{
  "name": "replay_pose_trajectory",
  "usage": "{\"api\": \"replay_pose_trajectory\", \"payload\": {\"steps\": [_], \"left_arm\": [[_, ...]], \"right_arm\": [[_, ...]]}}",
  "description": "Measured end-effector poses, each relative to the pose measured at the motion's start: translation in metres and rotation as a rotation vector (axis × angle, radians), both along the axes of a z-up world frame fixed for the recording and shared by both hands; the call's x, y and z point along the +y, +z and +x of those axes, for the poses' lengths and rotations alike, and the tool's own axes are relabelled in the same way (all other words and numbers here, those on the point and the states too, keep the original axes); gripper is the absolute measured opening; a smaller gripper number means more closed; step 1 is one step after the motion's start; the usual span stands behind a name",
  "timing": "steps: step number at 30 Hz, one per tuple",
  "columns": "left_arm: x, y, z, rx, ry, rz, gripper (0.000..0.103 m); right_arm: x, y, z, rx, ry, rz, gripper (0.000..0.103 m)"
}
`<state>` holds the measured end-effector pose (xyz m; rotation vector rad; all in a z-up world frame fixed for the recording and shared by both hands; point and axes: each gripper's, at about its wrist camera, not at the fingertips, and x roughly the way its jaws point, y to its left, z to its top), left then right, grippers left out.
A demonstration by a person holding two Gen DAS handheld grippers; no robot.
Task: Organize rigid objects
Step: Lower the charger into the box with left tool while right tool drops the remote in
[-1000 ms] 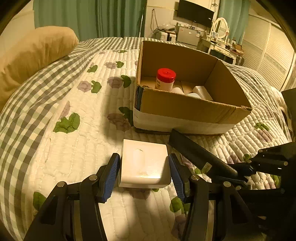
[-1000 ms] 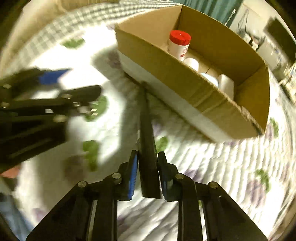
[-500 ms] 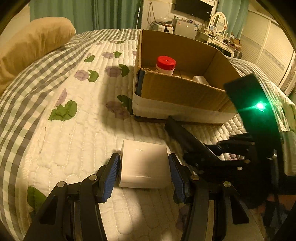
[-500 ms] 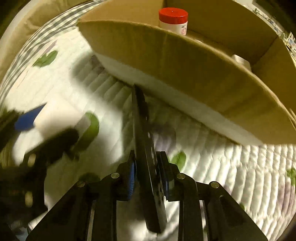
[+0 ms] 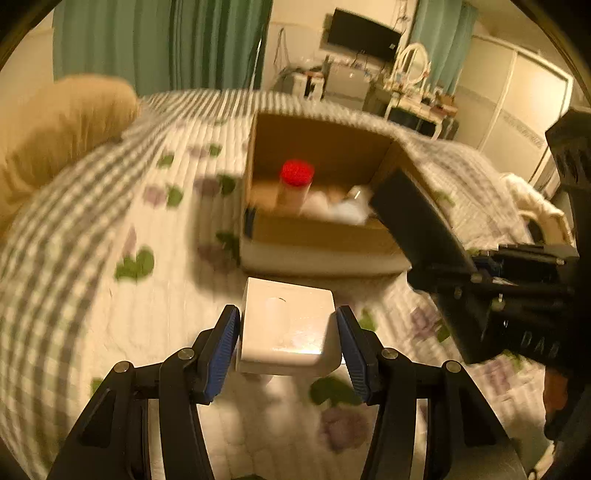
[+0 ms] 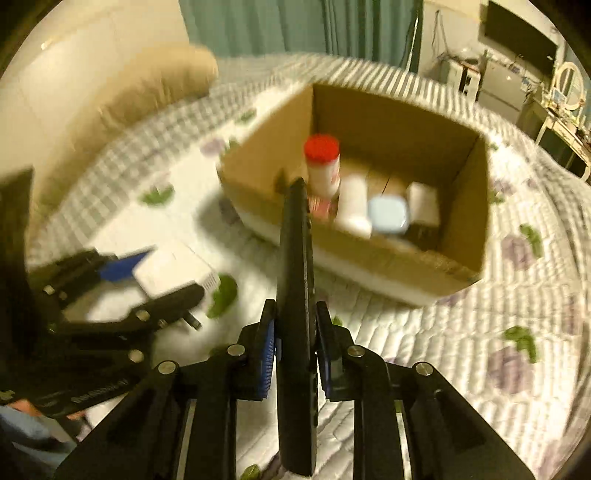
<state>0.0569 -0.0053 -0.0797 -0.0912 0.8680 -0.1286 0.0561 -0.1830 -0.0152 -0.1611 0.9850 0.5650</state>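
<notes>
While the right tool (image 6: 294, 349) clamps the black remote (image 6: 295, 295), its tip overlaps the cardboard box (image 6: 369, 254).

You are working in a home bedroom. The work surface is a bed covered by a quilted bedspread (image 5: 110, 295) with a floral centre and a checked border. A tan pillow (image 5: 55, 140) lies at the bed's far-left corner. Green curtains (image 5: 162, 44) hang behind the head of the bed. Beyond the bed's far edge you can see a wall-mounted television (image 5: 360, 35), a white dressing table with an oval mirror (image 5: 410, 61), and pale wardrobe doors (image 5: 517, 110) at the right.
</notes>
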Motion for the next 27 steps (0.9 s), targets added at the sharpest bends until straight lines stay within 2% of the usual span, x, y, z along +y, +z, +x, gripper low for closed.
{"api": "replay_pose_trajectory", "payload": {"steps": [4,7,11,15,19,24,27], "left_arm": [[-0.017,0.040,0.013,-0.106,-0.035,0.035,0.054],[-0.028,0.060,0.035,-0.150,-0.050,0.036,0.054],[-0.036,0.069,0.073,-0.171,-0.057,0.027,0.054],[-0.040,0.052,0.107,-0.118,-0.064,0.048,0.054],[-0.041,0.023,0.127,-0.013,-0.056,0.015,0.054],[-0.049,0.002,0.134,0.014,-0.065,0.027,0.055],[-0.051,-0.003,0.137,0.021,-0.067,0.035,0.055]], "right_arm": [[-0.011,0.059,0.023,-0.087,-0.052,0.052,0.019],[-0.014,0.083,0.042,-0.145,-0.105,0.058,0.019],[-0.017,0.101,0.071,-0.181,-0.147,0.042,0.019],[-0.021,0.093,0.097,-0.158,-0.178,0.030,0.019],[-0.020,0.060,0.116,-0.116,-0.193,0.004,0.019],[-0.018,0.025,0.129,-0.068,-0.189,-0.010,0.019],[-0.017,0.016,0.132,-0.061,-0.184,-0.020,0.019]]}}
